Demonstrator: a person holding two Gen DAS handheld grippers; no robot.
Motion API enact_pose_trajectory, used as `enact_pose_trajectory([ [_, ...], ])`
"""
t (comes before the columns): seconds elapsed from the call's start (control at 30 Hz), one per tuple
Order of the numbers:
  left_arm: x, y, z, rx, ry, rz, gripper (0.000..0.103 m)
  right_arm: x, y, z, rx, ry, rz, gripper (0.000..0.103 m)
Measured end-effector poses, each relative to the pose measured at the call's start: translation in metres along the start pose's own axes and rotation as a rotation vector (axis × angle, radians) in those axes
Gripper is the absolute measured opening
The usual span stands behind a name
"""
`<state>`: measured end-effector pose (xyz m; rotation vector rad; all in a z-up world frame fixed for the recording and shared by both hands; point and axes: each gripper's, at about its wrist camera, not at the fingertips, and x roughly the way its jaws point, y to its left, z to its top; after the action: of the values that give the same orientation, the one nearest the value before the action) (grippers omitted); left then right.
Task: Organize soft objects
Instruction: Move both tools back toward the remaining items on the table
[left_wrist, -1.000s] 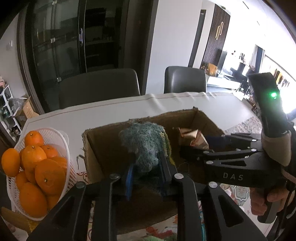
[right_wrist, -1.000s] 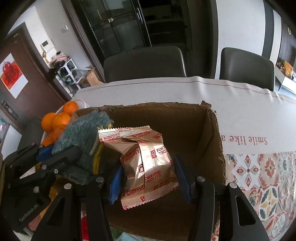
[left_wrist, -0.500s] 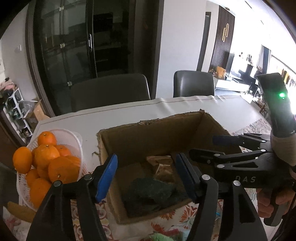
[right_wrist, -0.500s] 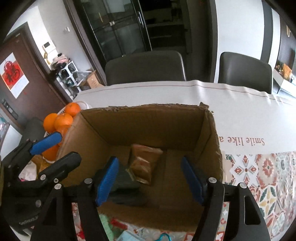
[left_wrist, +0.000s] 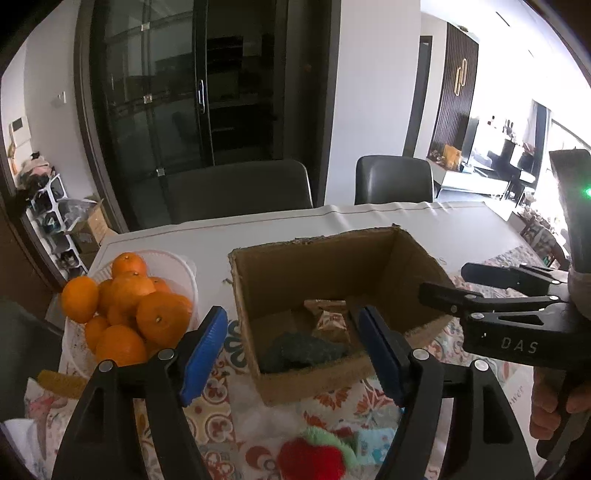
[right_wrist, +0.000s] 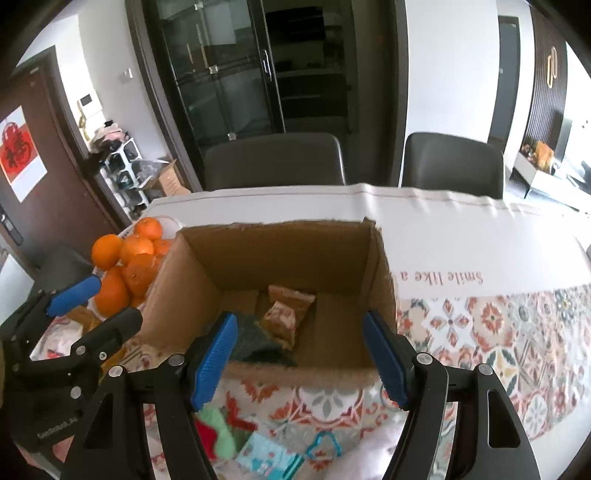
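Note:
An open cardboard box (left_wrist: 314, 269) (right_wrist: 277, 254) stands on the patterned tablecloth. On its floor lie a dark green fuzzy pad (left_wrist: 303, 350) (right_wrist: 255, 339) and gold snack packets (left_wrist: 328, 317) (right_wrist: 288, 310). My left gripper (left_wrist: 291, 314) (right_wrist: 107, 302) hovers above the box's near left side, its jaws opening with nothing between them. My right gripper (right_wrist: 300, 319) (left_wrist: 454, 280) hangs open and empty over the near wall. A red and green plush (left_wrist: 314, 458) (right_wrist: 214, 435) and a teal packet (left_wrist: 373, 443) (right_wrist: 266, 454) lie on the cloth in front of the box.
A white basket (left_wrist: 184, 266) piled with oranges (left_wrist: 125, 306) (right_wrist: 129, 254) stands left of the box. Two dark chairs (left_wrist: 240, 188) (left_wrist: 395, 177) face the table's far edge. A yellow item (left_wrist: 59, 380) lies by the basket. A hand holds the right gripper's handle.
Both grippers opened and let go: the green pad and the snack packet dropped into the box. Both grippers then pulled back and up, away from the box.

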<state>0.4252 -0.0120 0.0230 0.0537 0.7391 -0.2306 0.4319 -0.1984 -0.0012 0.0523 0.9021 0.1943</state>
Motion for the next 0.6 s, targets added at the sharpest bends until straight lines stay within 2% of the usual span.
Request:
enact_pose_trajectory([
  [0.3,-0.045,-0.004,-0.017,0.021,-0.018,0.030,0.079,-0.029,0.013,-0.022,-0.007,0.000,0.014,0.072],
  [0.6,-0.071,-0.002,-0.045,0.030,0.014,0.051,0.085,-0.043,0.036,-0.050,-0.054,0.035,0.027,0.072],
])
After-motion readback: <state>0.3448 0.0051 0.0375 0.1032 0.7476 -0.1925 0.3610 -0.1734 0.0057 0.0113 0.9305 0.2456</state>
